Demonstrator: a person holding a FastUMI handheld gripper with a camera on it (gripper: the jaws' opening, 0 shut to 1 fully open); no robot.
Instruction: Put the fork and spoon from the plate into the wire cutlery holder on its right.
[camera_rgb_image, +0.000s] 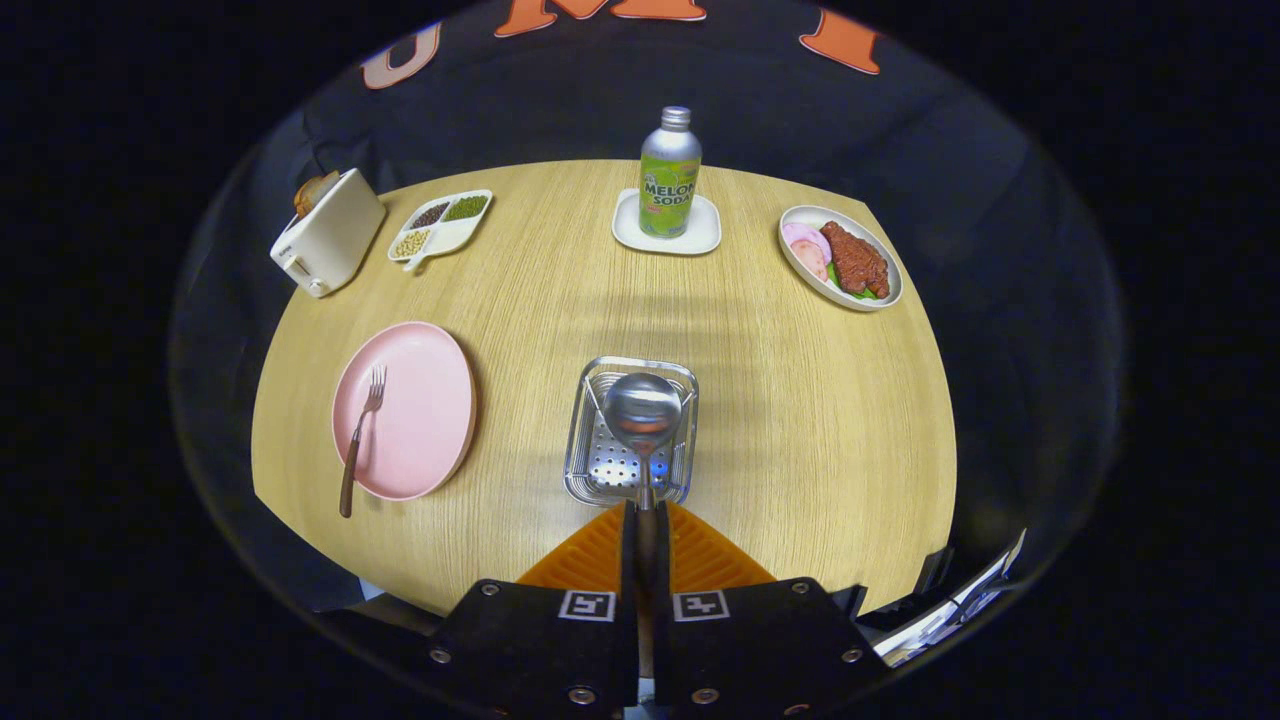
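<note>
We have the gripper (646, 525) closed tight on the spoon (643, 412), both fingers pressing its handle between them. The spoon's bowl stands at 12 o'clock just ahead of the fingertips, above the wire cutlery holder (630, 432), whose perforated floor shows behind it; we cannot tell whether the spoon touches the holder. At 9 o'clock from the holder, apart from it, sits the pink plate (405, 410) with the fork (360, 437) lying on it, tines pointing away from us and the wooden handle overhanging the near rim. Beyond, at 12 o'clock, a melon soda bottle (669, 172) stands upright on a small white tray (667, 228). At 2 o'clock we see a dish of meat (840, 258); at 10 o'clock, a divided snack tray (441, 226) and a toaster (327, 245), all on the round wooden table (800, 400).
</note>
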